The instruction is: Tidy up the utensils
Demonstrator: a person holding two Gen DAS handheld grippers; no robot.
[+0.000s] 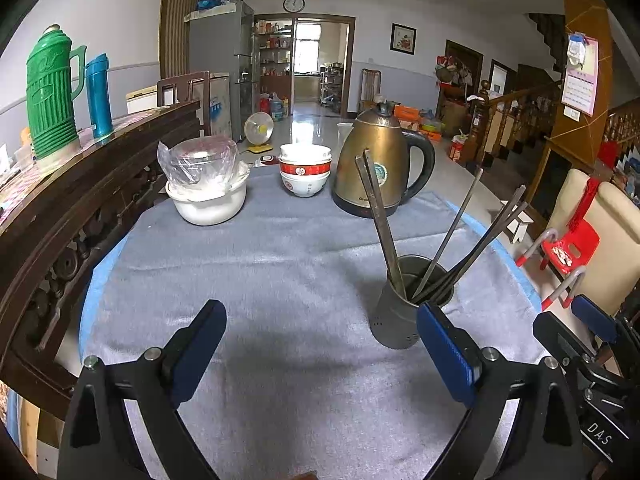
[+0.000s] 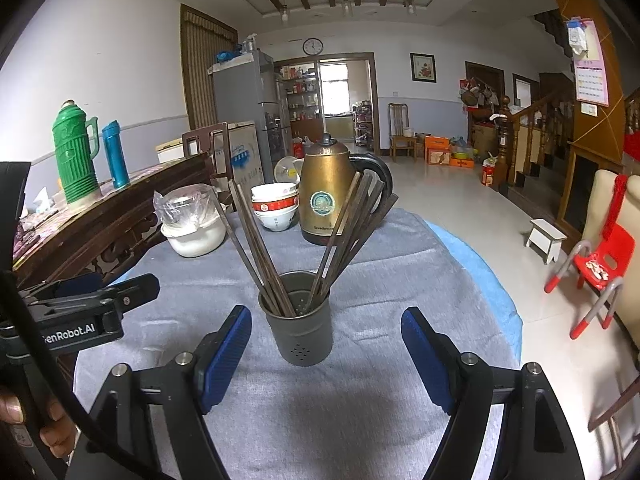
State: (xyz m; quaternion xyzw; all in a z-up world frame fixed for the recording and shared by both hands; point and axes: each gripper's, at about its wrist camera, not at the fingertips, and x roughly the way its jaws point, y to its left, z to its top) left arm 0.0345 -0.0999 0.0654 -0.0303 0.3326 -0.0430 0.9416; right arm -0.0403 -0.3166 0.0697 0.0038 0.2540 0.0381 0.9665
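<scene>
1. Left wrist view: the left gripper (image 1: 320, 344) hovers low over the grey cloth (image 1: 280, 248) with its jaws spread wide and nothing between them.
2. Its right pad (image 1: 444, 356) sits just in front of the metal holder (image 1: 394, 320), overlapping the holder's lower right side in this view; whether they touch cannot be told.
3. The holder stands upright on the cloth, right of centre, with the chopsticks (image 1: 384, 224) standing in it. One pair leans left; the others fan out to the right.
4. At the far right edge of this view the right gripper (image 1: 576, 328) shows in part, beside the holder.
5. Right wrist view: the right gripper (image 2: 326, 348) has its jaws spread, with the holder (image 2: 300, 332) standing in the gap between the pads, touching neither.
6. The chopsticks (image 2: 256, 248) split here into two bunches, one leaning left and one leaning right, tips down in the holder.
7. The left gripper (image 2: 104, 300) lies at the left edge of this view, well left of the holder.
8. Behind the holder on the cloth stand a brass kettle (image 2: 328, 196), stacked bowls (image 2: 276, 208) and a white pot (image 2: 196, 232) with a plastic-wrapped bowl on top.
9. A green flask (image 2: 76, 152) and a blue bottle (image 2: 116, 152) stand on the wooden sideboard (image 2: 100, 224) at left.
</scene>
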